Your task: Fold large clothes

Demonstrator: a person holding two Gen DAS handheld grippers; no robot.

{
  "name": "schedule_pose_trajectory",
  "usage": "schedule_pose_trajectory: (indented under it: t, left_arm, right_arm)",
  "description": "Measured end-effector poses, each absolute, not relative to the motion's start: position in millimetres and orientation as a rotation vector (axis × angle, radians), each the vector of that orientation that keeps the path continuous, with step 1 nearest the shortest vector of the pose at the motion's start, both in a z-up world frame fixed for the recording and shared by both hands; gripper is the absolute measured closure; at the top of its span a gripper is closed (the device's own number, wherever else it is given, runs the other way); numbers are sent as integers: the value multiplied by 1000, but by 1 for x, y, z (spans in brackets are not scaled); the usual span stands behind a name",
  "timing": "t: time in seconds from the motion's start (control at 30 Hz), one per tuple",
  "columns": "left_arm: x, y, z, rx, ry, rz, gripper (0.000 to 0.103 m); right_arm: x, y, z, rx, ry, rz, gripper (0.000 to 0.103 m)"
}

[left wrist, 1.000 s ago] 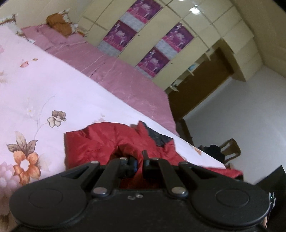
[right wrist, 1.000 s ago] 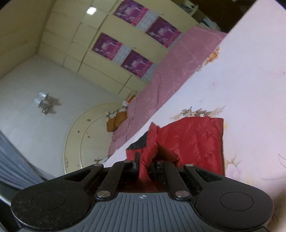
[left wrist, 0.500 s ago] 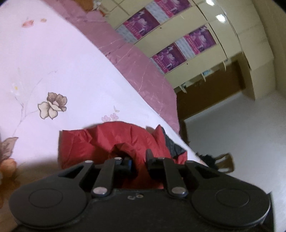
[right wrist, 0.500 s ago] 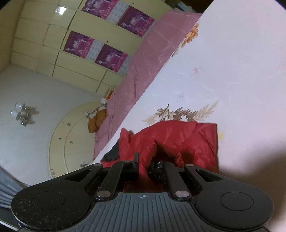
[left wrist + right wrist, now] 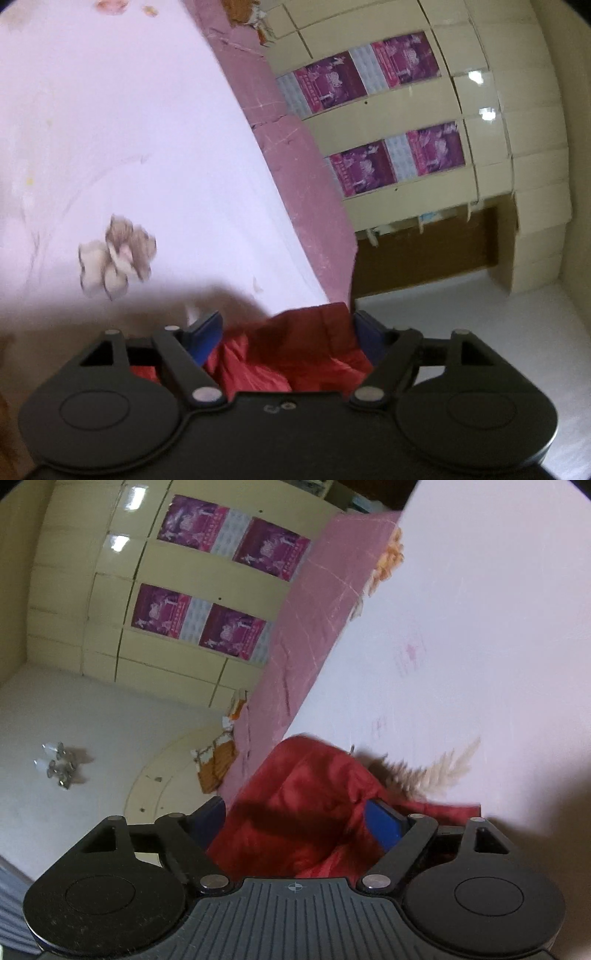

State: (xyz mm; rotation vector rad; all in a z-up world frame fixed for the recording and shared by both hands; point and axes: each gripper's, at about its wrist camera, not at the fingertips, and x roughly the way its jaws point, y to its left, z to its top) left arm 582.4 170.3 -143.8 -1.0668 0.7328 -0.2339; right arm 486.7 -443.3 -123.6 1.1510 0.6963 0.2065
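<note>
Since the earlier frames both cameras have been brought lower and closer to the red garment (image 5: 295, 350), which now fills the lower middle of each view on the pale floral bedsheet (image 5: 129, 129). The jaws of the left gripper (image 5: 288, 328) have just been opening and are seen spread wide, red cloth bunched loosely between the blue pads without being pinched. The right gripper (image 5: 295, 819) has likewise been opened, the garment lying slack between its pads.
</note>
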Motion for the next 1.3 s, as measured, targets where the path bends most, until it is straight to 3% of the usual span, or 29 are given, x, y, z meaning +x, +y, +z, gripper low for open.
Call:
schedule_pose_trajectory:
  t: [0.2,0.27,0.37,0.47,0.67,0.73,0.77,0.8,0.83,0.93,1.0,1.1,1.3]
  left_arm:
    - [597,154,-115,-736,777,-265,30]
    - [601,143,-108,-645,787,-285,30]
    - [594,150,-99,-675,689,-294,30]
    - [591,168,-100,-790,628,-263,22]
    - [611,155,-111,-653,792,-378,25]
    - [623,138,-116,-522,886,-382,31]
    - [628,129,-118,-451,914,-378,35]
    - [632,121,-120,-389,926,-376,44]
    - [634,114,-120,-348,926,-387,61]
    - [636,105,-113,-303,880,-393,93]
    - [634,102,-100,-281,790,-379,97]
    - [631,98,-88,-257,706,-356,97]
    - [651,76,-105,-123,823,-300,97]
  right_arm:
    - [485,-434,-98,882,695,146,21]
    - [488,-423,-95,798,727,156,31]
    - [496,-407,-96,701,780,178,32]
    - [500,-395,-101,640,809,189,32]
    - [511,-386,-110,578,836,181,32]
    - [513,-381,-112,532,830,163,32]
    - [514,-380,-113,522,834,167,39]
    - [515,-378,-114,509,840,177,51]
    - [516,-376,-114,496,848,184,66]
    - [515,-368,-108,425,817,206,92]
    - [512,-364,-100,393,767,209,97]
    - [507,-359,-85,368,686,198,98]
    - [521,-345,-96,277,733,164,98]
